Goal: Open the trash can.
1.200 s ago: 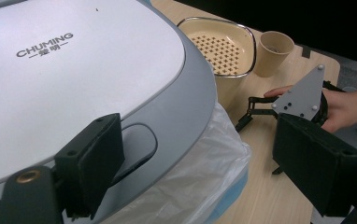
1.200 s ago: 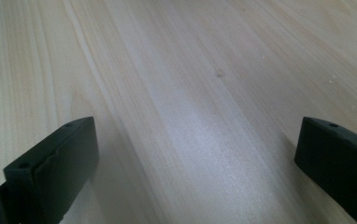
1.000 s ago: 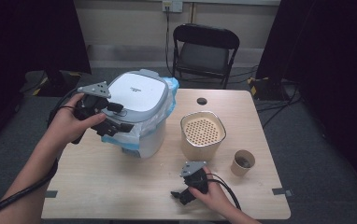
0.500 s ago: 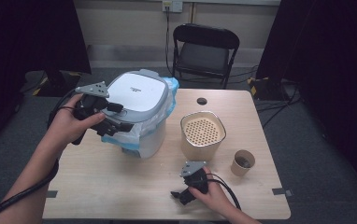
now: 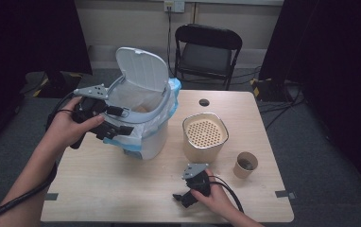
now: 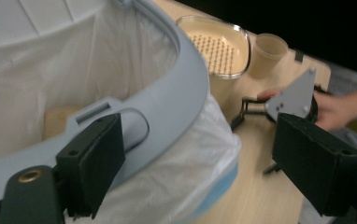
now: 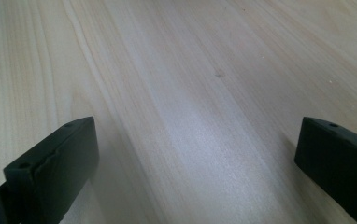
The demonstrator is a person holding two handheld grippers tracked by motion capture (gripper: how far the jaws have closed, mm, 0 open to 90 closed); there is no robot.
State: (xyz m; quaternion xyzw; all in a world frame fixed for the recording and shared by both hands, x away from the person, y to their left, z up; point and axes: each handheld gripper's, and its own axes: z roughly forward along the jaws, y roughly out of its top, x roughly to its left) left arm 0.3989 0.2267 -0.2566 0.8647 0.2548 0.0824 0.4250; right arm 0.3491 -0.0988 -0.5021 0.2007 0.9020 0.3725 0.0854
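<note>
Already the white lid (image 5: pixel 141 68) of the lined bin (image 5: pixel 145 137) stands up at the table's (image 5: pixel 122 189) left rear, so the opening looks done and what is left seems to be filling it, perhaps from the perforated beige container (image 5: pixel 205 137) or the paper cup (image 5: pixel 244 164) beside it. The left gripper (image 5: pixel 115 125) sits at the bin's front latch (image 6: pixel 120 123), jaws apart and gripping nothing, while the right gripper (image 5: pixel 188 196) rests spread and empty on the near edge. No brand, label or writing is readable.
</note>
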